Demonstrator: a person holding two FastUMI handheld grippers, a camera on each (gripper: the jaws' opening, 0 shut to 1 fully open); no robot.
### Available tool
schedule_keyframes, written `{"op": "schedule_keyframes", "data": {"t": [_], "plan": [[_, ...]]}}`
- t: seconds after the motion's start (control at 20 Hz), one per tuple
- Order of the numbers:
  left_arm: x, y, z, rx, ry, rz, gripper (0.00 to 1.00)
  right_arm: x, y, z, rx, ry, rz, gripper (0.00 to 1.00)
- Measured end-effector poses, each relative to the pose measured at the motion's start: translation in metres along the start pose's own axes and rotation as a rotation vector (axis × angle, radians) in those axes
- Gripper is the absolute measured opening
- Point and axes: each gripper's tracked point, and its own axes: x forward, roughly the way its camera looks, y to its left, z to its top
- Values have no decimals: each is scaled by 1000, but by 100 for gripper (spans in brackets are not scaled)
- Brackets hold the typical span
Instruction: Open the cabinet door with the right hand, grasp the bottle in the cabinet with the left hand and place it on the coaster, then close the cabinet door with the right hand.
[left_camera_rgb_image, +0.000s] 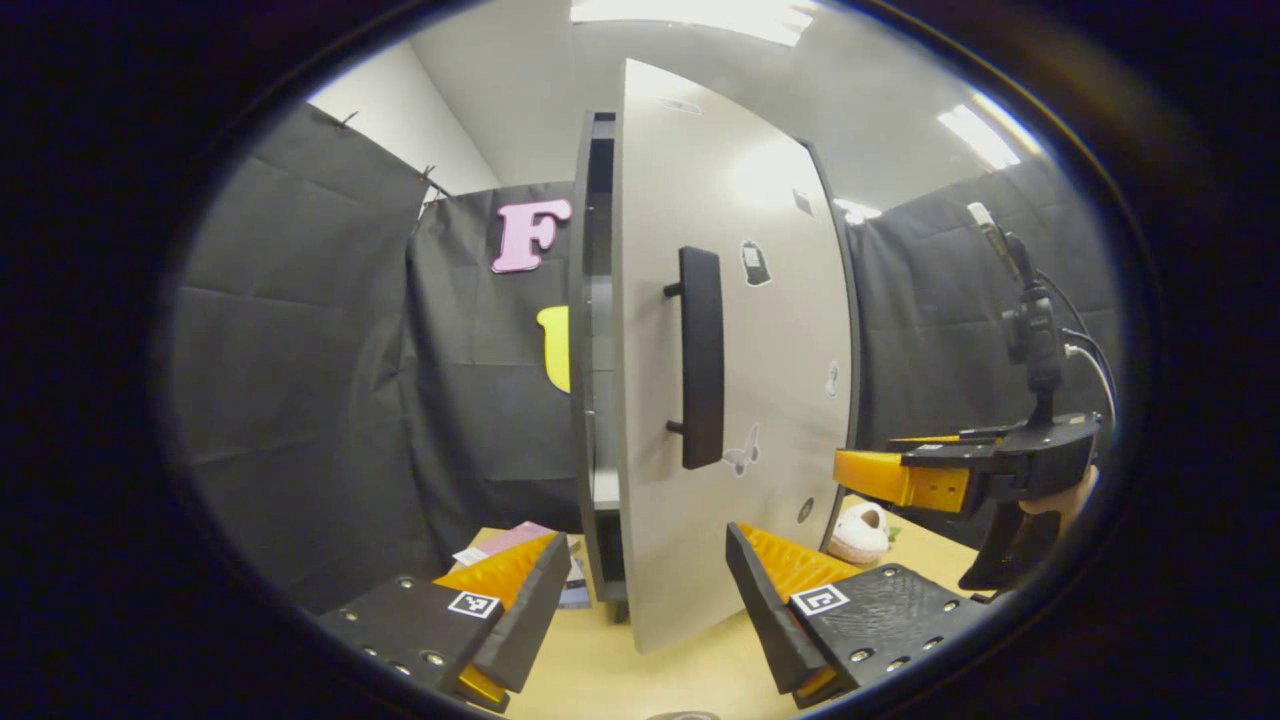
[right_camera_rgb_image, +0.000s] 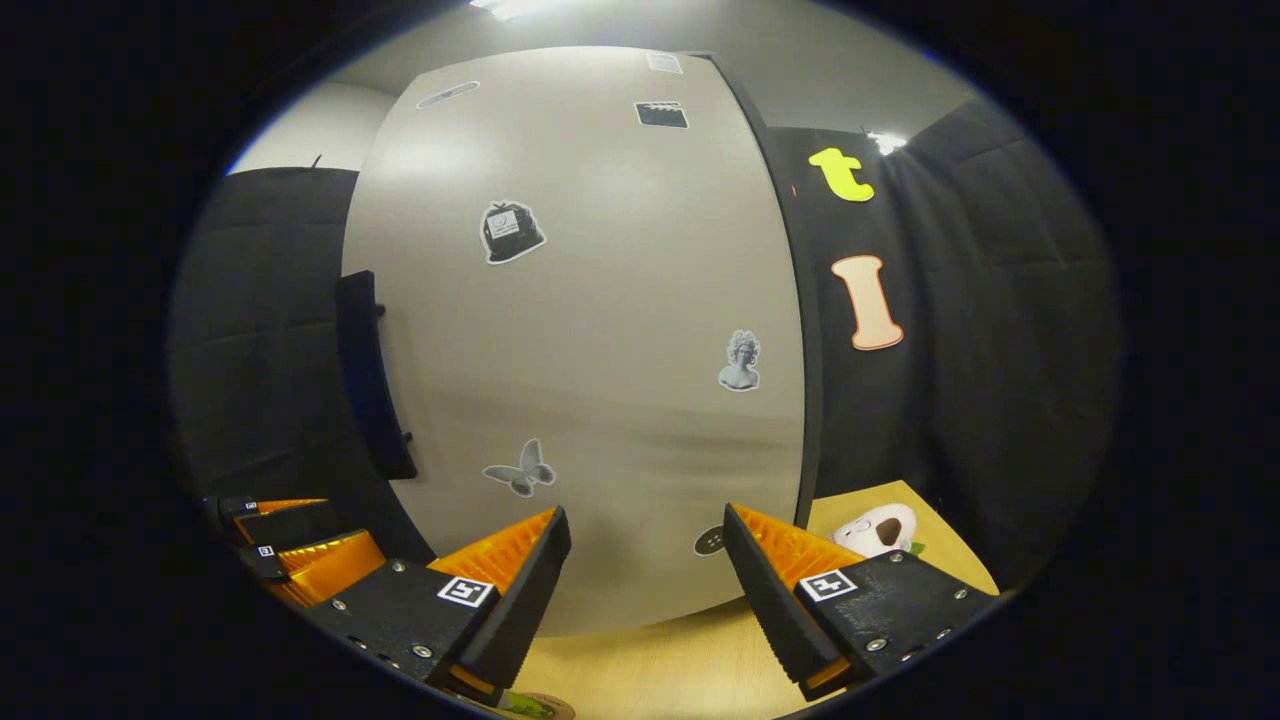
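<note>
In the left gripper view, the left claw (left_camera_rgb_image: 640, 600) is spread wide and grips nothing, low over the wooden worktop (left_camera_rgb_image: 620, 680). Just beyond it, the cabinet door (left_camera_rgb_image: 730, 350) stands ajar, its 1 upright handle (left_camera_rgb_image: 700, 358) running top to bottom. The right claw (left_camera_rgb_image: 880, 475) sits farther off to the right, nearer the door's face than the handle. In the right gripper view, the right claw (right_camera_rgb_image: 645, 580) also gapes empty. No bottle or coaster can be made out; 1 dark gap shows inside the cabinet (left_camera_rgb_image: 590, 300).
</note>
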Motion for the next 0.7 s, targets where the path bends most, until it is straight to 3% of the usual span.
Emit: {"op": "schedule_keyframes", "data": {"t": [0.1, 0.25, 0.4, 0.45, 0.5, 0.7], "plan": [[0, -1, 0, -8, -11, -7, 94, 7, 2, -3, -15, 11, 2, 91], [1, 4, -6, -19, -3, 3, 85, 14, 15, -3, -30, 19, 26, 95], [0, 11, -6, -51, -16, 19, 89, 17, 27, -5, -37, 15, 45, 95], [1, 13, -9, -59, -13, 23, 85, 18, 28, -10, -41, 33, 44, 95], [0, 15, -10, -63, -6, 32, 93, 18, 30, -15, -39, 57, 48, 95], [2, 24, -2, -39, -33, 56, 89, 16, 29, -10, -27, 43, 43, 95]]}}
